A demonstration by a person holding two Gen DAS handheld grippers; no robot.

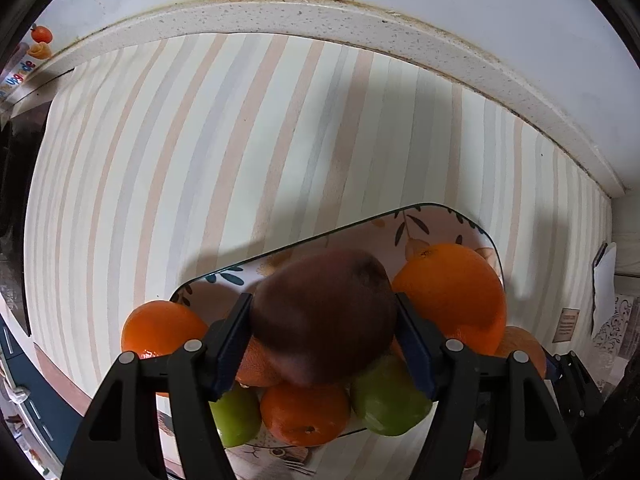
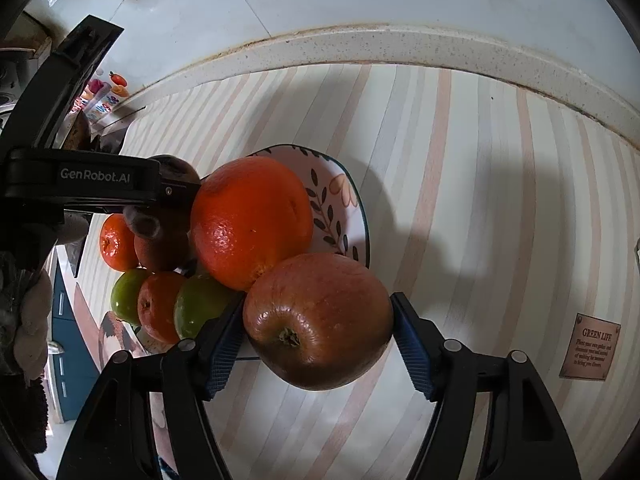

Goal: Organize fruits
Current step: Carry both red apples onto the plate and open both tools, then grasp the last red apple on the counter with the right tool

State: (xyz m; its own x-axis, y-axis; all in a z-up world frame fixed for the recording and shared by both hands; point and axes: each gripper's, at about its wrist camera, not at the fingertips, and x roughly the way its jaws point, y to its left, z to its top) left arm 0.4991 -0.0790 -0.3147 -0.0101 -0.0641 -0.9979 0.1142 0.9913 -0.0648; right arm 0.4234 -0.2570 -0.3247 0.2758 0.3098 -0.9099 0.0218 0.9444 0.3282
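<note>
Two pairs of tongs work over a striped surface where a leaf-patterned plate sits near the back edge, already heaped with fruit. The biggest piece, a large orange, lies at the plate's right end against smaller oranges and green fruits. One red apple sits between the spread right tongs, at the plate's near rim beside the large orange; whether it rests on the rim or the surface cannot be told, and the pads look just clear of it. The left tongs pinch a dark brown fruit above the middle of the pile. Judging by the heap, most sorting is done; these two pieces seem the last to settle.
</note>
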